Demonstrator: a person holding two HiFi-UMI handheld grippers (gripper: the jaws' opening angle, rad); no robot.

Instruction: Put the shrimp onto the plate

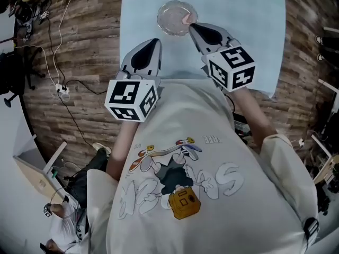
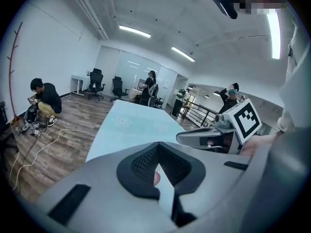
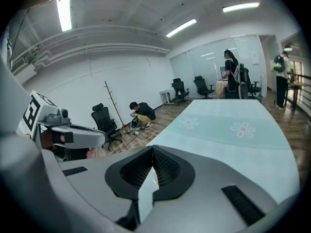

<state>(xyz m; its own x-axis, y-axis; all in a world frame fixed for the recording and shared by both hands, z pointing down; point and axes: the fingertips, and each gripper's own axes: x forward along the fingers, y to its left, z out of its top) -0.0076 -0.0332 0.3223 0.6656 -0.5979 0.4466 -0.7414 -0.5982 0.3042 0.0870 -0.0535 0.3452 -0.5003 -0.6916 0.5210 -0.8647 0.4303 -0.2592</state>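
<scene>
shirt (image 1: pixel 212 163): large outlined letters, one likely "S" | small print above: unreadable | elsewhere: no text

Shrimp (image 1: pixel 186 19) on plate (image 1: pixel 168 20), plate on table (image 1: pixel 254 15), right gripper (image 1: pixel 194 28) just beside plate

Bright, even light falls from the ceiling strips (image 2: pixel 134 31), and the nearest strip (image 2: pixel 274 28) blooms into glare. The pale surface (image 1: pixel 254 15) carries only faint shadow. Both gripper views bulge and darken at the corners. Close to the lens, the left tool (image 2: pixel 156 165) looks soft.
</scene>
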